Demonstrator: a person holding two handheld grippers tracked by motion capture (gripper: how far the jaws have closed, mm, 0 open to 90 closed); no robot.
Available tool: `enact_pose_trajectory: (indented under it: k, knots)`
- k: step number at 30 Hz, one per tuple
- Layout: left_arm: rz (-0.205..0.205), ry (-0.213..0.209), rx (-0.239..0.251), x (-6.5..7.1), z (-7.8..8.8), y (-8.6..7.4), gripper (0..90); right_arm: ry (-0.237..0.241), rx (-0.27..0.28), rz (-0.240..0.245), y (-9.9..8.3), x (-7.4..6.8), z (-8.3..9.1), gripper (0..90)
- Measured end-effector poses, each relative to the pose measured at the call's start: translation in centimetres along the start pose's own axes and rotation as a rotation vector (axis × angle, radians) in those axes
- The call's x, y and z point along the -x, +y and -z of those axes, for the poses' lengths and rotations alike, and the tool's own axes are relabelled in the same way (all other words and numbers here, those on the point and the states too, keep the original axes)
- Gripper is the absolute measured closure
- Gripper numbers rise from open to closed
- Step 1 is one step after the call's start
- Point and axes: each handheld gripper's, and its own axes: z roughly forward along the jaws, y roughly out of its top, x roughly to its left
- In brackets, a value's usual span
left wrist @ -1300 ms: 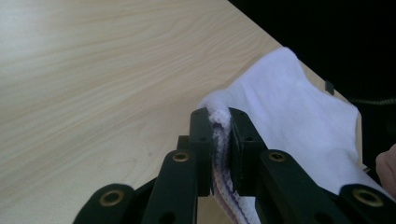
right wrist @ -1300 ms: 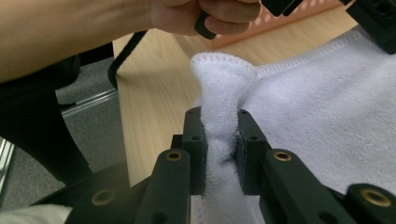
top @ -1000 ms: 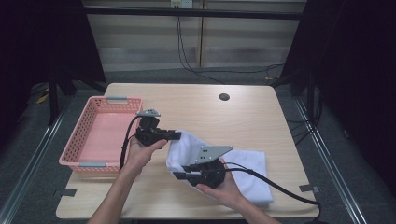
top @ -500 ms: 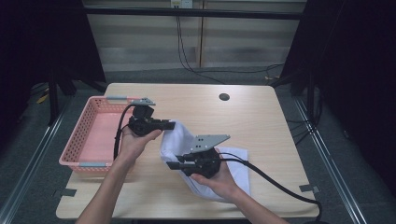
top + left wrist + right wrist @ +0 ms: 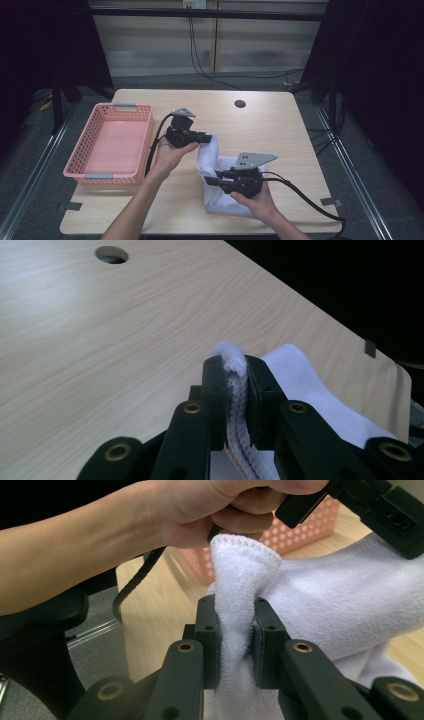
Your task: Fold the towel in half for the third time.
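White towel pinched by left gripper, right gripper, above wooden table

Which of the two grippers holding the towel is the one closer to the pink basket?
The left gripper: it pinches the white towel at its far edge, right beside the pink basket. The right gripper grips the towel nearer the person, farther from the basket.

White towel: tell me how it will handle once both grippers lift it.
The white towel is probably floppy: it sags between the left gripper and right gripper. Likely light and unslippery, since its fluffy edge bunches between the closed jaws.
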Motion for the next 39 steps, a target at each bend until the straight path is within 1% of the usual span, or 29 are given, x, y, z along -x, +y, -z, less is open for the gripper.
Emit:
enact_pose_trajectory:
  k: [2, 3, 4, 6, 7, 12, 15, 17, 18, 19, 21, 22, 23, 25, 27, 28, 29, 30, 31, 32, 33, 34, 35, 37, 38, 39]
  knots:
    - [-0.004, -0.029, -0.013, 0.7, -1.3, 0.1, 80.9, -0.016, 0.009, -0.013, -0.7, 0.2, 1.0, 77.7]
    - [-0.012, -0.034, -0.02, 1.0, -1.8, 0.1, 80.9, -0.028, 0.008, -0.024, -1.4, 0.2, 1.8, 77.7]
    - [-0.009, -0.039, -0.019, 1.3, -2.2, 0.1, 80.9, -0.04, 0.008, -0.026, -1.9, 0.3, 2.2, 77.6]
    - [-0.019, -0.05, -0.037, 1.7, -3.0, 0.2, 80.8, -0.051, 0.011, -0.042, -2.7, 0.3, 3.0, 77.4]
    - [-0.025, -0.062, -0.038, 2.0, -3.5, 0.2, 80.7, -0.06, 0.011, -0.051, -3.2, 0.3, 3.4, 77.4]
    - [-0.014, -0.077, -0.067, 2.8, -6.4, -0.4, 80.5, -0.112, -0.006, -0.092, -5.6, 0.8, 5.2, 75.7]
    - [-0.011, -0.1, -0.086, 3.2, -8.2, -1.0, 80.1, -0.126, -0.031, -0.108, -6.7, 1.0, 5.9, 74.0]
    - [-0.001, -0.106, -0.092, 3.3, -9.1, -1.4, 79.7, -0.142, -0.058, -0.122, -7.6, 1.1, 6.4, 72.7]
    - [-0.003, -0.108, -0.104, 3.4, -9.6, -1.6, 79.6, -0.154, -0.07, -0.13, -8.0, 1.2, 6.6, 71.7]
    - [-0.007, -0.113, -0.106, 3.5, -9.9, -1.7, 79.5, -0.158, -0.082, -0.139, -8.5, 1.3, 6.9, 71.8]
    - [-0.001, -0.114, -0.1, 3.6, -10.7, -2.0, 79.3, -0.172, -0.103, -0.148, -9.1, 1.4, 7.2, 71.5]
    - [0.004, -0.121, -0.102, 3.5, -11.0, -2.1, 79.1, -0.177, -0.11, -0.153, -9.3, 1.5, 7.4, 70.4]
    - [0.011, -0.119, -0.098, 3.5, -11.2, -2.1, 78.9, -0.181, -0.117, -0.155, -9.5, 1.5, 7.7, 68.4]
    - [0.031, -0.144, -0.081, 3.5, -11.7, -2.2, 77.4, -0.186, -0.122, -0.156, -9.6, 1.5, 8.0, 63.7]
    - [0.032, -0.159, -0.076, 3.6, -11.9, -2.2, 73.7, -0.197, -0.119, -0.152, -9.7, 1.4, 8.3, 56.4]
    - [0.015, -0.168, -0.079, 3.7, -11.8, -2.1, 71.0, -0.207, -0.121, -0.151, -9.7, 1.4, 8.4, 53.2]
    - [0.007, -0.174, -0.073, 3.8, -11.6, -2.0, 66.7, -0.201, -0.125, -0.153, -9.7, 1.3, 8.6, 49.0]
    - [0.009, -0.176, -0.052, 4.0, -11.4, -1.9, 62.6, -0.209, -0.119, -0.154, -9.6, 1.3, 8.9, 45.3]
    - [0.001, -0.175, -0.042, 4.1, -10.9, -1.7, 57.1, -0.22, -0.112, -0.158, -9.5, 1.3, 9.2, 42.2]
    - [-0.005, -0.178, -0.018, 4.3, -10.3, -1.5, 53.8, -0.218, -0.108, -0.158, -9.4, 1.3, 9.5, 40.9]
    - [-0.011, -0.184, -0.01, 4.3, -9.9, -1.4, 51.7, -0.229, -0.093, -0.15, -9.3, 1.3, 10.0, 38.9]
    - [-0.021, -0.182, -0.005, 4.4, -9.2, -1.2, 50.0, -0.241, -0.084, -0.151, -9.1, 1.4, 10.4, 37.0]
    - [-0.029, -0.169, 0.006, 4.4, -8.6, -1.2, 47.5, -0.247, -0.069, -0.156, -8.9, 1.5, 10.8, 36.8]
    - [-0.047, -0.168, 0.02, 4.4, -7.2, -1.3, 45.8, -0.274, -0.037, -0.157, -8.3, 1.9, 11.5, 34.7]
    - [-0.046, -0.165, 0.026, 4.4, -6.6, -1.5, 45.6, -0.282, -0.02, -0.158, -7.9, 2.2, 11.8, 34.6]
    - [-0.049, -0.163, 0.021, 4.4, -5.9, -1.8, 47.1, -0.293, -0.012, -0.158, -7.5, 2.5, 11.9, 34.5]
